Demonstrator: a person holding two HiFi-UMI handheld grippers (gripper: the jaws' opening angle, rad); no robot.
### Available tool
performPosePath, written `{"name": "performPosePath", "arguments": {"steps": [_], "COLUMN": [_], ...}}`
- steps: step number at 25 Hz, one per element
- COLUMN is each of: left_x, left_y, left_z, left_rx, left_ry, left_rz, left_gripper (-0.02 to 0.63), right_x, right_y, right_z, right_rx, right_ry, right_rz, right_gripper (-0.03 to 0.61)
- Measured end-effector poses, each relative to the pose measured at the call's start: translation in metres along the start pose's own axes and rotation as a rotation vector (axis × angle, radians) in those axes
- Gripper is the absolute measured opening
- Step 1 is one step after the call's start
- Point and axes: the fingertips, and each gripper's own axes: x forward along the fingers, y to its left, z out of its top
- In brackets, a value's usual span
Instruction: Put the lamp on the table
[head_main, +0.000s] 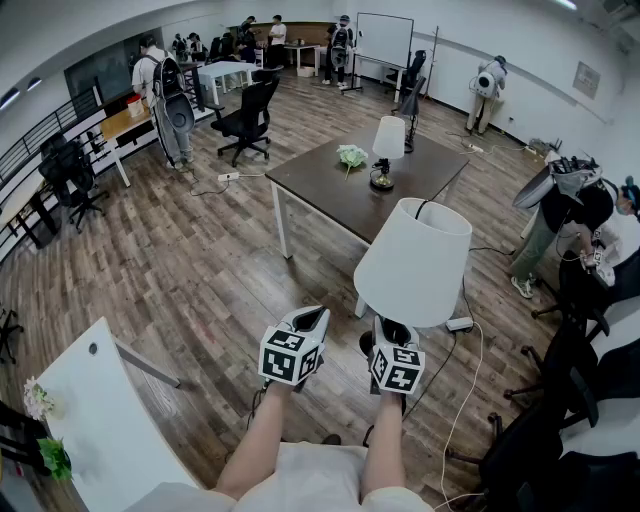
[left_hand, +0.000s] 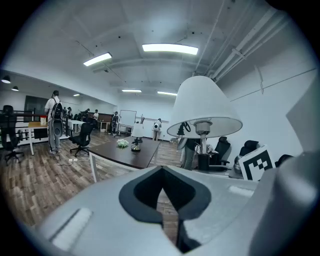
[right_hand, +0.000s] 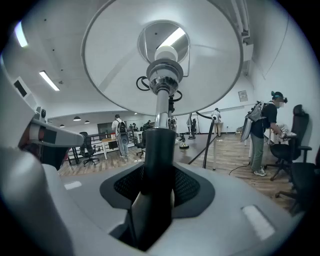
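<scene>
My right gripper (head_main: 392, 338) is shut on the black stem of a lamp (head_main: 415, 262) with a white shade, held upright above the wood floor. In the right gripper view the stem (right_hand: 157, 150) runs up between the jaws (right_hand: 155, 200) to the bulb and shade overhead. Just left of it, my left gripper (head_main: 308, 322) is shut with nothing in it; in its own view the jaws (left_hand: 162, 200) meet and the lamp (left_hand: 202, 107) stands to the right. The dark brown table (head_main: 320, 190) lies ahead, a few steps away.
On the dark table stand a second small lamp (head_main: 387, 150) and a pale green flower piece (head_main: 351, 155). A power strip with cable (head_main: 460, 324) lies on the floor near the table leg. A white table (head_main: 100, 420) is at lower left, black chairs (head_main: 560, 400) at right, people around the room.
</scene>
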Motion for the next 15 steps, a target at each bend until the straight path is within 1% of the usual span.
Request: {"name": "performPosePath", "arguments": {"steps": [5,15], "left_x": [0.006,0.005], "left_y": [-0.012,-0.023], "left_z": [0.002,0.002], "left_rx": [0.012,0.012], "left_ry": [0.0,-0.002], "left_rz": [-0.003,0.003], "left_gripper": [0.0,0.0], "right_x": [-0.004,-0.012], "right_y": [-0.011,-0.021], "right_z": [0.003,0.003], "right_rx": [0.017,0.001], "right_ry": [-0.013,-0.024], "right_rz": [0.009,0.026], "right_gripper": [0.184,0.185]}}
